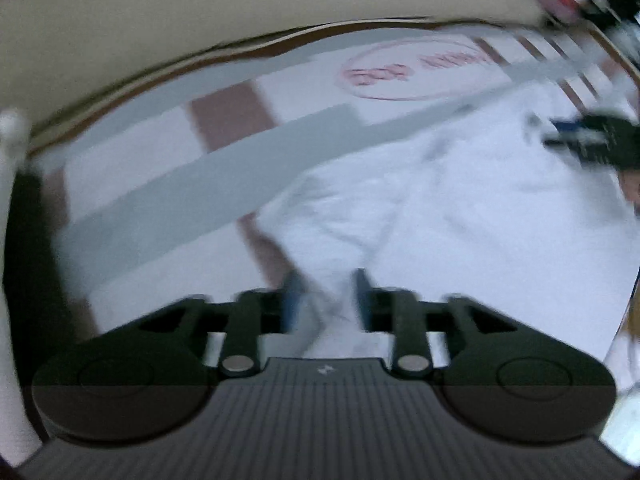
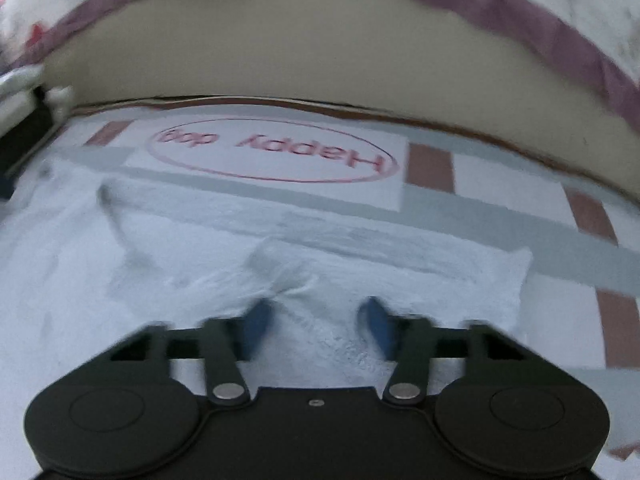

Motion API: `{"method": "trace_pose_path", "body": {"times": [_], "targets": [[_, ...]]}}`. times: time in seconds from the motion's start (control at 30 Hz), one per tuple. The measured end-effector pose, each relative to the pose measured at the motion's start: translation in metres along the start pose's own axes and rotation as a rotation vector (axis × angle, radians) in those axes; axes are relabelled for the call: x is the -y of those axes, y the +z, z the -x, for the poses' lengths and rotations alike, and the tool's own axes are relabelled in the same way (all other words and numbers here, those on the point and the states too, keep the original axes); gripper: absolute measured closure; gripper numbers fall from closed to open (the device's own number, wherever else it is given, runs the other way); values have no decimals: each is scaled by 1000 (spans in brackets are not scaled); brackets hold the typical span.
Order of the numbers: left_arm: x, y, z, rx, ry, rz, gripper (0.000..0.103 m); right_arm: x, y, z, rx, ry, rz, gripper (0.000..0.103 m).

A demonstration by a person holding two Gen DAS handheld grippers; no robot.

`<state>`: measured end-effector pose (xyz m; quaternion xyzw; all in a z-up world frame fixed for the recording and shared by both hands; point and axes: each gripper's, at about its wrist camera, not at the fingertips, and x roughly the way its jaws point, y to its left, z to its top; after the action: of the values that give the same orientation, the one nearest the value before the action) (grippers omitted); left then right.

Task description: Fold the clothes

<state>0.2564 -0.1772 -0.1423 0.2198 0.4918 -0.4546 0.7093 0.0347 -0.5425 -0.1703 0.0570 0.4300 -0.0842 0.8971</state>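
On the checked sheet (image 2: pixel 500 184), left tool (image 1: pixel 326 300) grips the white garment (image 1: pixel 460 208); right tool (image 2: pixel 316 320) gapes over it.

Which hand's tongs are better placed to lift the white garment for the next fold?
Left. The left tongs have the white garment bunched between their pads; the right tongs stand open over flat cloth.
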Motion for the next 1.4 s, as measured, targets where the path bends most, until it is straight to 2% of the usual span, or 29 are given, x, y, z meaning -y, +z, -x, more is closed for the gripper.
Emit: {"method": "trace_pose_path", "body": {"times": [0.07,0.13,0.17,0.27,0.33,0.4,0.47,0.53,0.6,0.63,0.67,0.7,0.77,0.83,0.93,1.13,1.17,1.2,1.23,1.27,1.3,1.37,1.4], "targets": [[19,-2,-8,30,3,-62,53,-4,-5,10,44,3,23,96],[33,-3,-17,72,32,-71,47,-5,-8,21,97,-11,2,96],[39,-3,-24,90,60,-61,43,-4,-10,24,116,-18,-21,97],[46,3,-36,125,108,-17,43,-7,-13,32,157,-41,-41,97],[50,4,-44,113,114,13,35,-9,-14,36,177,-58,-55,97],[51,4,-55,55,110,45,11,-11,-14,39,188,-66,-76,97],[66,-1,-56,63,148,-17,11,-14,-15,42,199,-74,-97,97],[75,-5,-52,82,123,-26,33,-14,-19,42,201,-77,-123,97],[79,-6,-46,87,143,-2,74,-15,-26,42,210,-84,-146,97],[81,-6,-44,78,160,13,80,-14,-29,45,225,-84,-163,97],[82,-5,-41,66,177,40,92,-13,-32,48,242,-81,-179,97],[83,-4,-38,54,193,70,99,-13,-34,51,260,-78,-191,97],[88,-3,-30,63,218,93,99,-14,-37,59,301,-72,-209,97],[95,0,-20,108,256,73,99,-15,-37,66,333,-74,-228,97],[94,12,-4,178,279,113,99,-15,-30,73,369,-100,-247,97],[99,53,-3,281,383,118,99,7,9,71,416,-206,-331,99],[99,60,-7,291,402,122,96,12,17,66,400,-223,-339,99],[99,64,-16,274,426,133,87,15,23,59,365,-252,-333,99],[98,68,-26,250,452,146,83,18,28,51,320,-287,-321,98],[99,69,-36,218,507,158,71,20,32,42,274,-323,-309,97],[103,65,-41,210,558,151,68,22,35,37,229,-361,-305,94],[116,52,-45,215,636,116,64,28,26,44,177,-401,-364,76],[125,42,-43,218,653,94,57,32,16,54,176,-373,-423,59]]}}
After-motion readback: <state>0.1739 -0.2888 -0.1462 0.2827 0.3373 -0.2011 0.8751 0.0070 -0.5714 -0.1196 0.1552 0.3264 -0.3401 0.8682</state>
